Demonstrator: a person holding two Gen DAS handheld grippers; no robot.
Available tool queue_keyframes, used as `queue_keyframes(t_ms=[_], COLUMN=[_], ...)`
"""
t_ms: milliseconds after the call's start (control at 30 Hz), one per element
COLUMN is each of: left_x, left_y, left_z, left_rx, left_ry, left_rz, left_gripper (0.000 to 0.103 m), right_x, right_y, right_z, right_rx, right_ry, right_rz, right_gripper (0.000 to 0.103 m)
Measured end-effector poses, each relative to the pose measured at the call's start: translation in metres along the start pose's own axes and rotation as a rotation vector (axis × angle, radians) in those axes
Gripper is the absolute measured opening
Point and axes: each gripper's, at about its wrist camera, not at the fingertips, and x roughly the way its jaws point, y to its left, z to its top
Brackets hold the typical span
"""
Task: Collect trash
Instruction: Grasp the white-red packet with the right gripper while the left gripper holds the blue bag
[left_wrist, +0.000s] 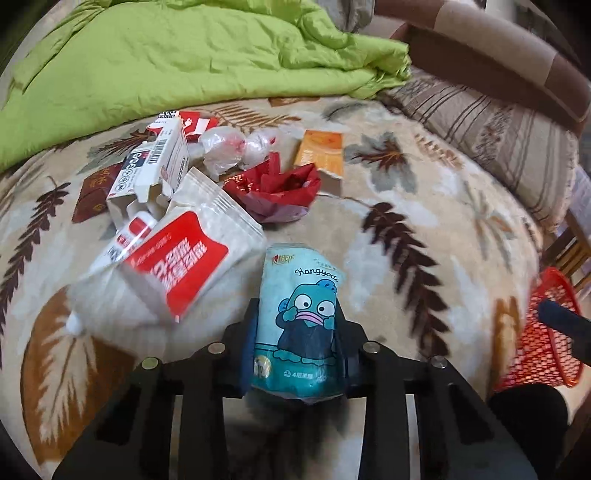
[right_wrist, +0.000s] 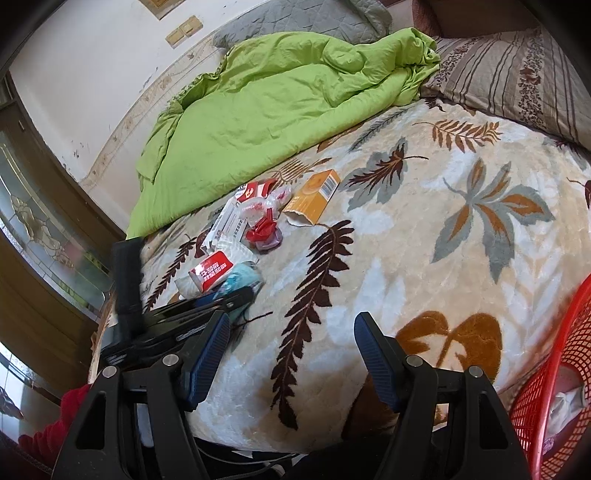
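The right gripper (right_wrist: 291, 354) has its two fingers wide apart, with nothing between them, over the leaf blanket (right_wrist: 424, 258). A red basket (right_wrist: 554, 387) is just right of it. The left gripper (right_wrist: 221, 299) squeezes a blue packet (right_wrist: 242, 278) further up the blanket. Past the packet lie a red and white pouch (right_wrist: 212, 273), a crumpled red wrapper (right_wrist: 264, 230) and an orange box (right_wrist: 314, 197). A green quilt (right_wrist: 258, 110) sits behind them.

Blue tissue packet (left_wrist: 301, 325) reads "Hangyodon" above a cartoon fish, "4" plus Chinese characters near its bottom edge. White pouch (left_wrist: 177, 258) has a red label with white Chinese characters, illegible. White carton (left_wrist: 155, 166) shows a barcode; orange box (right_wrist: 314, 197) too.
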Motion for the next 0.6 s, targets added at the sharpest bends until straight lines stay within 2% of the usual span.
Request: queue_keyframes(t_ms=[100,200,267,400,533,600], left_x=[-0.029,-0.066,-0.085,-0.1,-0.1,-0.099], left_y=[0.004,0.019,0.037,0.075,0.103,0.111], left_z=[-0.012,-0.022,-0.027,-0.028,-0.033,-0.034], left_rx=[-0.015,-0.043,-0.085,-0.173,-0.263,-0.278], left_ry=[-0.041,-0.109,-0.165,-0.245,-0.279,-0.285], left_rz=[-0.029,-0.009,0.042,0.198,0.257,0.257], left_gripper=[0.032,0.032,0.032,0.033,0.033,0.033], right_x=[0.0,0.002,0.007,0.024,0.052,0.076], right_y=[0.002,0.004,0.008,0.035,0.067,0.084], right_z=[-0.001,-0.001,0.0,0.008,0.022,0.033], right_rx=[-0.008,-0.01,-0.019,-0.076,-0.054,-0.025], right_ry=[-0.001,0.012,0.037,0.067,0.105,0.14], right_rz=[-0.006,-0.018,-0.026,-0.022,0.066,0.105], right_gripper=[0.074,0.074,0.074,0.074,0.075,0.08])
